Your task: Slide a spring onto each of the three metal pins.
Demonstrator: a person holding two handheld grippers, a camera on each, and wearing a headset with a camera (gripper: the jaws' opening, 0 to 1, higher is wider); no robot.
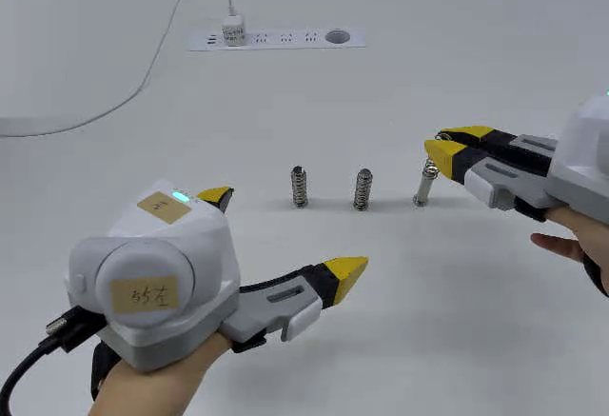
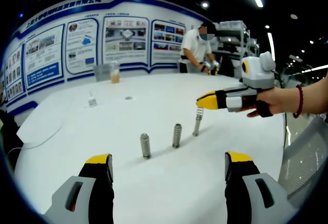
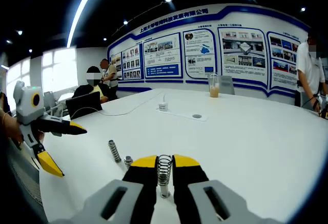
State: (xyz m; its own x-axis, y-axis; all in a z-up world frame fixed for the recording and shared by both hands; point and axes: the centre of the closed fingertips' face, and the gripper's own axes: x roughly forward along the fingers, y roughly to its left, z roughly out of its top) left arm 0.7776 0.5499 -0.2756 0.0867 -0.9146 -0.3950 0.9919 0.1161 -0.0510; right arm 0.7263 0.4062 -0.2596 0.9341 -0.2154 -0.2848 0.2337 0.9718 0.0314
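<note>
Work on the white table top (image 1: 457,321). Your left gripper (image 1: 282,230), the white-and-grey body with yellow-tipped black jaws at lower left of the head view, has its jaws spread wide and holds nothing. Hold it well apart from the row of pins. Your right gripper (image 1: 440,148) enters from the right edge. In the right gripper view its jaws are pressed onto the coiled steel spring (image 3: 164,168) at frame centre. The white power strip (image 1: 276,38) lies at the top of the head view, away from the work.

Three short grey metal pins stand in a row at mid-frame. The left pin (image 1: 300,188) and the middle pin (image 1: 363,189) each carry a spring along their length. The right pin (image 1: 420,195) leans toward the right gripper. Its lower shank is bare and the pinched spring sits around its upper part.

The step in hand appears to be seating the last spring.

1. Grip lightly so the coils do not bind.
2. Bring the pin upright, with the spring's axis in line with the pin.
3. Lower the spring straight down to the base.
4. Open the jaws only when the pin stands unsupported; a sideways pull may topple it.
</note>
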